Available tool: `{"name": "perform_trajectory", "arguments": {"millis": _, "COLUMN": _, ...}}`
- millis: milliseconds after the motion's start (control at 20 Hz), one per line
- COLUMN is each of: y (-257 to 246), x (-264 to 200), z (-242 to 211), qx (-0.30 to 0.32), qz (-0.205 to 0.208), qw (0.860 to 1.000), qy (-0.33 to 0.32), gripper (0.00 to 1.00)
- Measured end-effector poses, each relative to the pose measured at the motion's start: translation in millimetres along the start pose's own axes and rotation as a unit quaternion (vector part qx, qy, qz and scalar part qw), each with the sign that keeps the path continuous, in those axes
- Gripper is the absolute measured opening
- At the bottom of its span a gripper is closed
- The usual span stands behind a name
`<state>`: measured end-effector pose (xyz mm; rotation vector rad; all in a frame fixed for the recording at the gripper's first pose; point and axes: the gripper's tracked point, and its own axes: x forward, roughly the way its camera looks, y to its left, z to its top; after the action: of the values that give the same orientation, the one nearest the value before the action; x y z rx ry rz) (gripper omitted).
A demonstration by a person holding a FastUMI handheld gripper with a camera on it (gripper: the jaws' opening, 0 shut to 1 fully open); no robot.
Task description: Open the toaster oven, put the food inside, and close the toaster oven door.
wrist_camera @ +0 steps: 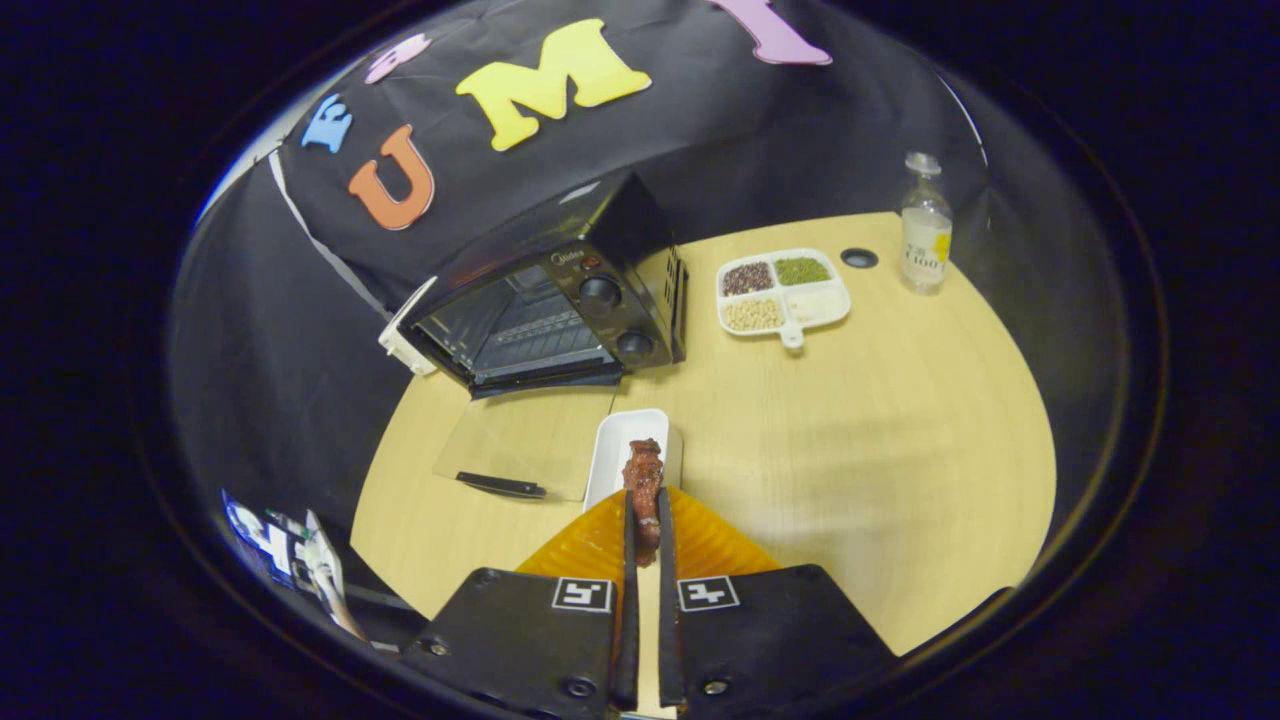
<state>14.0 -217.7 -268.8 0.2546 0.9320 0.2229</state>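
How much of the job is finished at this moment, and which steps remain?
Done: the toaster oven stands open, its glass door folded down flat on the table. In hand: the gripper is shut on the food, a reddish-brown piece held just above the white dish. Left: carrying the food into the oven and closing the door.

Hand-held gripper [646,520] built of two broad black plates, each with a square white marker tag. Ribbed translucent orange guards ahead. Round screws near plate corners.
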Motion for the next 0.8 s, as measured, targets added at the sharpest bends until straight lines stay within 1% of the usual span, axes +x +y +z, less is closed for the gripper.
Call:
{"name": "perform_trajectory", "arguments": {"millis": 200, "y": 22.0, "x": -21.3, "z": 10.0, "qx": -0.053, "qz": -0.029, "qw": 0.998, "qy": -0.037, "gripper": 0.11}}
{"name": "perform_trajectory", "arguments": {"millis": 300, "y": 30.8, "x": -28.2, "z": 16.0, "qx": -0.070, "qz": -0.051, "qw": 0.995, "qy": -0.059, "gripper": 0.11}}
{"name": "perform_trajectory", "arguments": {"millis": 500, "y": 44.9, "x": -33.1, "z": 33.6, "qx": -0.095, "qz": -0.102, "qw": 0.983, "qy": -0.118, "gripper": 0.11}}
{"name": "perform_trajectory", "arguments": {"millis": 600, "y": 61.0, "x": -27.6, "z": 37.1, "qx": -0.085, "qz": -0.097, "qw": 0.982, "qy": -0.138, "gripper": 0.11}}
{"name": "perform_trajectory", "arguments": {"millis": 700, "y": 79.6, "x": -16.1, "z": 32.9, "qx": -0.067, "qz": -0.076, "qw": 0.985, "qy": -0.139, "gripper": 0.11}}
{"name": "perform_trajectory", "arguments": {"millis": 800, "y": 87.4, "x": -3.9, "z": 33.4, "qx": -0.075, "qz": -0.079, "qw": 0.983, "qy": -0.148, "gripper": 0.11}}
